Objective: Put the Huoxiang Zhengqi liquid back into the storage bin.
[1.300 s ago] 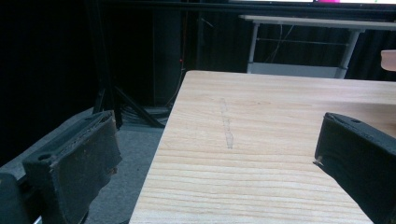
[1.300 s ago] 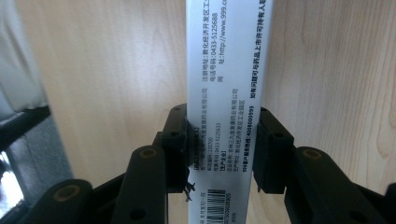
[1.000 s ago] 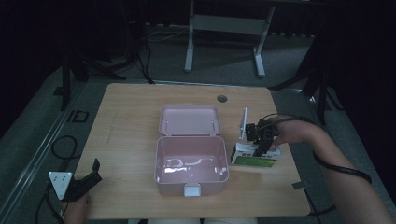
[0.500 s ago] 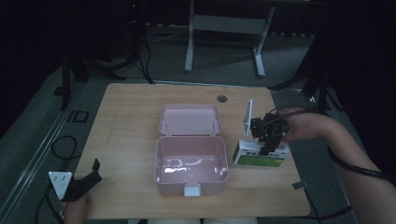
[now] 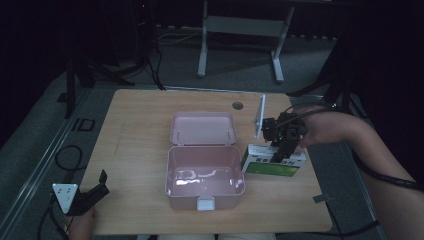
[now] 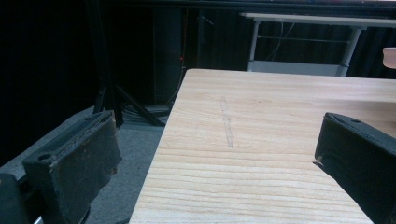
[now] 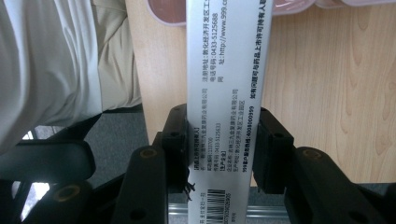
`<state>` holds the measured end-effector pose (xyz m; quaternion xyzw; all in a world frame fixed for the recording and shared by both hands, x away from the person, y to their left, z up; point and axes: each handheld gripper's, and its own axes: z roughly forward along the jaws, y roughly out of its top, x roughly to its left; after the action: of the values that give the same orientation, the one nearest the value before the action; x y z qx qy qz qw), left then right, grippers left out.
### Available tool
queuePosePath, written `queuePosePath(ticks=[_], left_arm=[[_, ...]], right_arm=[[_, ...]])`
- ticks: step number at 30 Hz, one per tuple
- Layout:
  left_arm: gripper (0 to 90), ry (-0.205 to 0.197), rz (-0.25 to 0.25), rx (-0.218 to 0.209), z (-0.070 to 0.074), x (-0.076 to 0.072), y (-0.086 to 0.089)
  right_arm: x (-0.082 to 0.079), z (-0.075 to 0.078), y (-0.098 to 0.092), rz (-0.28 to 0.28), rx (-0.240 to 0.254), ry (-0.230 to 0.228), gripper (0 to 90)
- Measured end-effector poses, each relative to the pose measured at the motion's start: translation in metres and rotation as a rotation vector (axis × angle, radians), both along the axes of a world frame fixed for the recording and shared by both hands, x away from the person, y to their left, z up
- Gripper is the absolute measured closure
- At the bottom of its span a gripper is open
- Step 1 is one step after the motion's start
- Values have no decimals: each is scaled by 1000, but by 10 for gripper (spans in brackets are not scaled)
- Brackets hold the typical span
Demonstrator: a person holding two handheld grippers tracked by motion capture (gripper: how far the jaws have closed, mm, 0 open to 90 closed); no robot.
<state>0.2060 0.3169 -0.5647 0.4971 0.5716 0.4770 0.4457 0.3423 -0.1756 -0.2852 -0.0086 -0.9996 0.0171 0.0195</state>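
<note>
The right gripper (image 5: 283, 151) pinches a green and white carton (image 5: 273, 161) just right of the open pink box (image 5: 205, 165), its jaws hiding part of the carton's print and barcode in the right gripper view. The left gripper (image 5: 95, 192) hangs spread and empty past the table's (image 5: 135, 130) near left corner, above the floor. Bare wood lies left of the box.

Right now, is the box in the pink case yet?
Not yet. The pink case already lies open on the table, nothing visible inside. The right tongs are shut on the box, just beside the case. The left tongs wait open. It likely still needs putting in.
</note>
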Motion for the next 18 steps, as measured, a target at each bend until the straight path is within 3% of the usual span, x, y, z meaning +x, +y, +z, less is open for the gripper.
queuePosePath(ticks=[18], left_arm=[[4, -2, -8, -6, 0, 0, 1]], right_arm=[[-12, 4, 67, 85, -6, 13, 621]])
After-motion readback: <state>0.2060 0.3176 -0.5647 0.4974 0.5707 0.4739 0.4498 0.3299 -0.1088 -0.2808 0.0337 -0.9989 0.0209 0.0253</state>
